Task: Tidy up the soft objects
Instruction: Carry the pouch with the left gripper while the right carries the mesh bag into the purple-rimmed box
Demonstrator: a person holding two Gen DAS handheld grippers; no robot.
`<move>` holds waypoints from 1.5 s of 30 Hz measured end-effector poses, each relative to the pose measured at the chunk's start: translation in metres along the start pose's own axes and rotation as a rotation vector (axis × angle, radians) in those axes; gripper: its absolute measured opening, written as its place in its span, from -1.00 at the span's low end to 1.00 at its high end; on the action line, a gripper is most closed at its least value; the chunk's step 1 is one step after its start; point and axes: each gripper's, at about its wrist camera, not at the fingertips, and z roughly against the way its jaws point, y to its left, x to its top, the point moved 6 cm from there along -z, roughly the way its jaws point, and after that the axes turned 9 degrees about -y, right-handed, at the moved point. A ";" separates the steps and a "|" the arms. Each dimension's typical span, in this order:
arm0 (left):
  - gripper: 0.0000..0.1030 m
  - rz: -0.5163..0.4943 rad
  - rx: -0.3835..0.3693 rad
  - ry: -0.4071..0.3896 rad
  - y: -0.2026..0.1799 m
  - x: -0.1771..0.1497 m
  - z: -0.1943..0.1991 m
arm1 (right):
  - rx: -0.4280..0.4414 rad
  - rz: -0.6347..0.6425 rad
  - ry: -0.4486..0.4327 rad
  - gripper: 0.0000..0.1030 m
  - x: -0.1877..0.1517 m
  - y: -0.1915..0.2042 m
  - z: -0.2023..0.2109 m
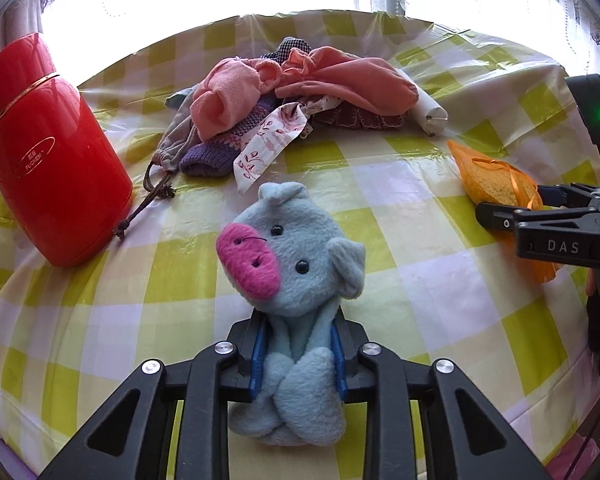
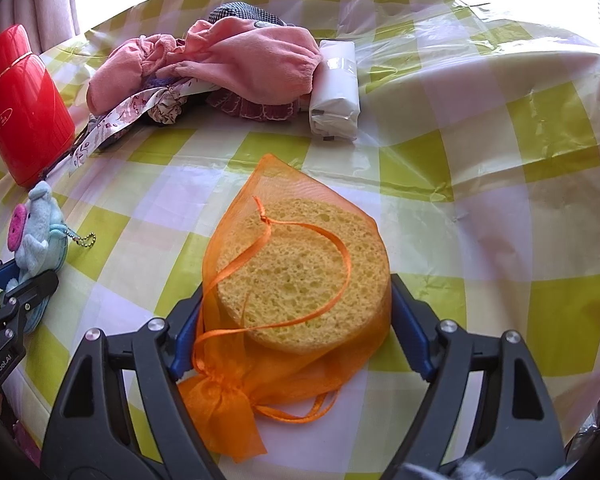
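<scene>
Nearest the left wrist camera, the left hand-held gripper [image 1: 298,354] is closed narrowly on the body of a small blue plush toy [image 1: 296,264], its blue pads [image 1: 257,360] pinching the fleece just below the head, so the pink snout and bead eyes stand clear above the jaws. The plush looks light and squashy; a grip on the narrow waist seems sound, though the fleece could slip if squeezed too gently, and a bead chain [image 2: 85,239] dangling from it might snag. On the right side, the right hand-held gripper [image 2: 294,320] stands wide, with its pads against both sides of a round yellow sponge [image 2: 296,264] inside an orange mesh bag [image 2: 224,404] that lies on the checked plastic cover of the counter [image 2: 480,240]. The sponge should be very light and springy, best held across its width; the sheer mesh and loose ribbon alone would likely bunch or pull free. Farther off lies a heap of soft clothing [image 1: 284,84], pink and purple pieces tangled together, limp and likely to drag neighbours along. A white wrapped roll [image 2: 336,88] lies just beside the heap, and a red flask [image 1: 48,152] stands at the left.
</scene>
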 end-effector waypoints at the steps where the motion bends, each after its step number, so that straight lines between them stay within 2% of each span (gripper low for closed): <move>1: -0.46 -0.006 0.021 0.004 -0.002 0.000 0.002 | -0.007 -0.002 -0.002 0.60 0.000 -0.001 0.000; 4: -0.46 -0.065 0.124 -0.045 0.006 0.001 0.020 | -0.028 -0.011 -0.032 0.60 0.003 -0.004 0.006; 7: -0.46 -0.060 0.215 -0.141 0.024 0.011 0.049 | -0.040 -0.034 -0.099 0.60 0.007 -0.010 0.019; 11: -0.46 -0.028 0.248 -0.220 0.046 0.023 0.084 | -0.047 -0.084 -0.141 0.60 0.008 -0.015 0.032; 13: -0.46 -0.013 0.246 -0.223 0.056 0.025 0.097 | 0.006 -0.120 -0.134 0.60 0.003 -0.004 0.041; 17: -0.46 0.055 0.215 -0.166 0.065 0.015 0.111 | 0.055 -0.031 -0.138 0.60 -0.003 0.037 0.061; 21: -0.46 0.046 0.245 -0.138 0.070 -0.003 0.122 | 0.112 0.033 -0.134 0.60 -0.015 0.076 0.077; 32: -0.46 0.116 0.341 -0.258 0.122 0.001 0.181 | 0.280 0.219 -0.278 0.60 -0.002 0.167 0.156; 38: -0.45 0.137 0.378 -0.244 0.139 -0.018 0.197 | 0.346 0.310 -0.309 0.60 0.006 0.209 0.178; 45: -0.45 0.236 0.432 -0.215 0.177 -0.055 0.215 | 0.420 0.371 -0.304 0.60 0.003 0.253 0.192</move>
